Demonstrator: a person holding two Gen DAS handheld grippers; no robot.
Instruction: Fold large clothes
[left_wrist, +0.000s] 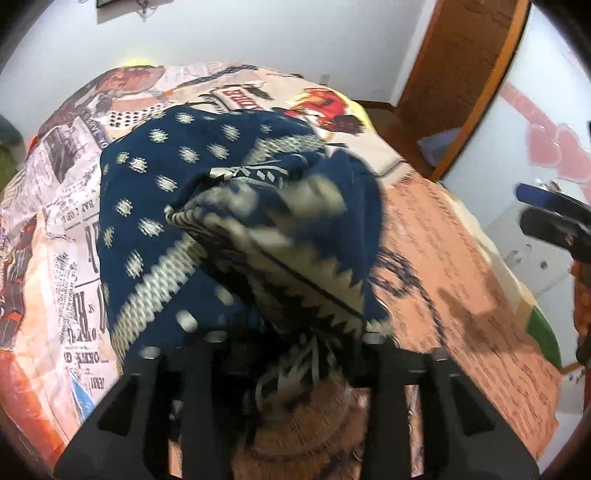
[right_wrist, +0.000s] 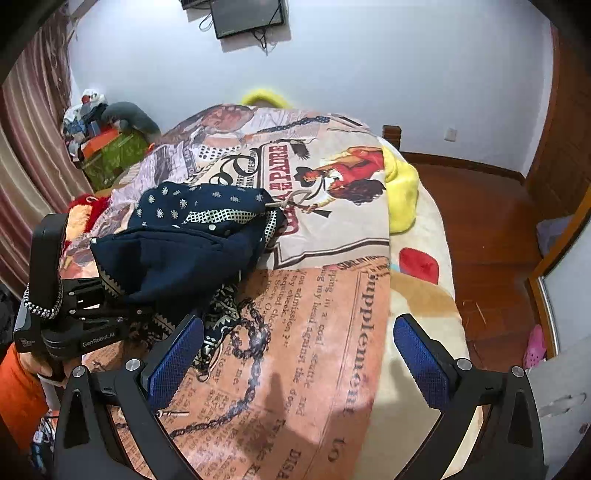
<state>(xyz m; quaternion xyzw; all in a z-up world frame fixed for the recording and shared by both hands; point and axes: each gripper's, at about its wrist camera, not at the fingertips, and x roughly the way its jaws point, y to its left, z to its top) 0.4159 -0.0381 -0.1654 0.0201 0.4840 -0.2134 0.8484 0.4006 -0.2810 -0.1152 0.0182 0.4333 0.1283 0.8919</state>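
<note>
Left wrist view: your navy garment (left_wrist: 236, 192), dotted with pale motifs and edged in a cream zigzag border, is bunched and lifted off the bed, filling the middle of the frame and blurred near the lens. Your left gripper (left_wrist: 291, 354) has a fold of it between its fingers; the fabric covers the tips, so you cannot see the gap, but the cloth hangs from them. In the right wrist view the same left gripper (right_wrist: 110, 295) sits at the left edge with the garment (right_wrist: 184, 243) draped up over it, the far end still resting on the bedspread. Your right gripper (right_wrist: 299, 354) is spread wide, blue pads (right_wrist: 177, 362) well apart, nothing between them, hovering above the orange newsprint part of the bedspread (right_wrist: 332, 258). Beyond lie a yellow blanket (right_wrist: 402, 192), the wooden floor (right_wrist: 480, 229), a curtain (right_wrist: 29, 147) at left and a dark screen (right_wrist: 247, 16) on the wall.
</note>
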